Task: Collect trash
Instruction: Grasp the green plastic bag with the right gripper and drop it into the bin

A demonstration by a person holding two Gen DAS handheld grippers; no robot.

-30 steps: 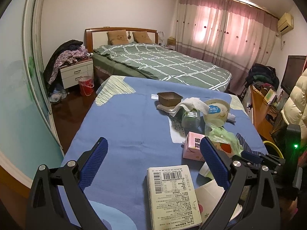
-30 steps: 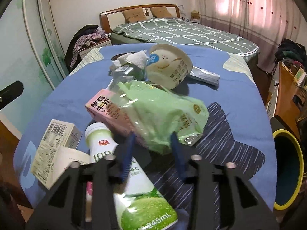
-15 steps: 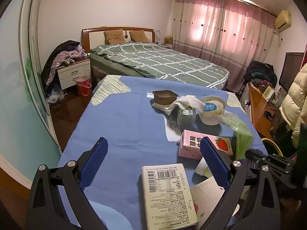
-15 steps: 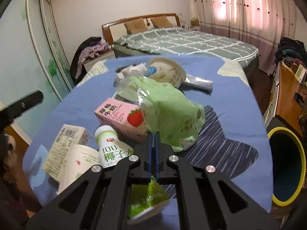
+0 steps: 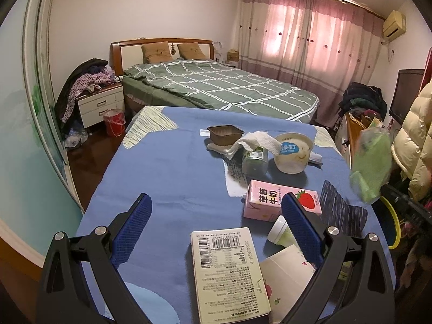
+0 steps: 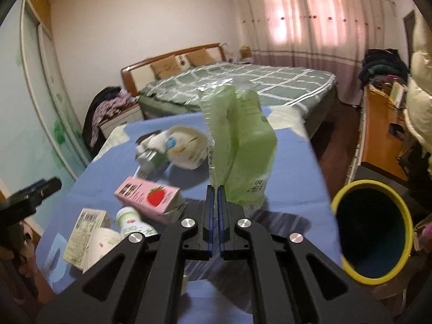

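the right claw point(image 6: 215, 199), clamped on the green plastic bag point(image 6: 243, 145), now holds it lifted off the desk point(image 6: 291, 167), toward the yellow-rimmed bin point(image 6: 372, 232) at 3 o'clock; the left claw point(image 5: 216, 232) stays wide open, empty.

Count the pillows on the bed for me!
2. One pillow lies on the left by the headboard, the other pillow beside it on the right. More may be hidden.

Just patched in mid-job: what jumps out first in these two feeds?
The green plastic bag stands out first, lifted above the blue table and pinched in the shut right tongs. To its right gapes the yellow-rimmed bin. The left tongs hang open over the barcode box.
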